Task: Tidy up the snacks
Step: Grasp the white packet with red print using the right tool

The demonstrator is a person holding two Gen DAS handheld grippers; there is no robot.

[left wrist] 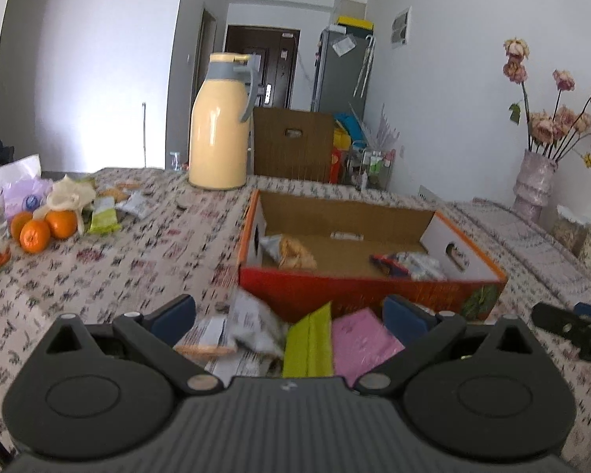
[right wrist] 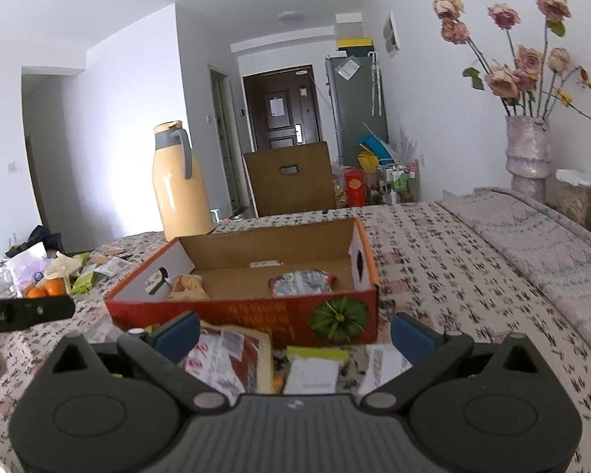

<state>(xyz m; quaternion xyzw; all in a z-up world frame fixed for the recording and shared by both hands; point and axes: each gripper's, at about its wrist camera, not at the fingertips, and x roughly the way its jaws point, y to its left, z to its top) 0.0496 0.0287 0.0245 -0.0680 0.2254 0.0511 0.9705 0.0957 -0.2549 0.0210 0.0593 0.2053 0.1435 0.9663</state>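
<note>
Left wrist view had your left gripper [left wrist: 289, 313] low over the floral tablecloth [left wrist: 138, 260], its blue pads spread wide and holding nothing. Between the pads lay loose snacks: a grey-white packet [left wrist: 252, 323], a green packet [left wrist: 309, 341] and a pink packet [left wrist: 360, 339], all just in front of the box [left wrist: 358, 289]. That box sat open on the cloth, orange-red outside and bare cardboard inside, with a chip bag [left wrist: 289, 252] at its left end and a red-and-white bag [left wrist: 409, 264] at its right. Beyond it stood a yellow flask [left wrist: 218, 126]. Off to the left you had three oranges [left wrist: 43, 228] beside more wrappers. At the right edge, your right gripper [left wrist: 571, 327] showed as a dark tip.

Right wrist view showed your right gripper [right wrist: 295, 333] likewise spread open and empty, near the box's [right wrist: 256, 311] front wall with its pumpkin picture [right wrist: 337, 319]. Under it lay a red-and-white packet [right wrist: 224, 358], a white packet [right wrist: 313, 372] with a green top edge, and a paper slip [right wrist: 384, 366]. Dried roses in a vase [right wrist: 528, 149] stood at the far right.
</note>
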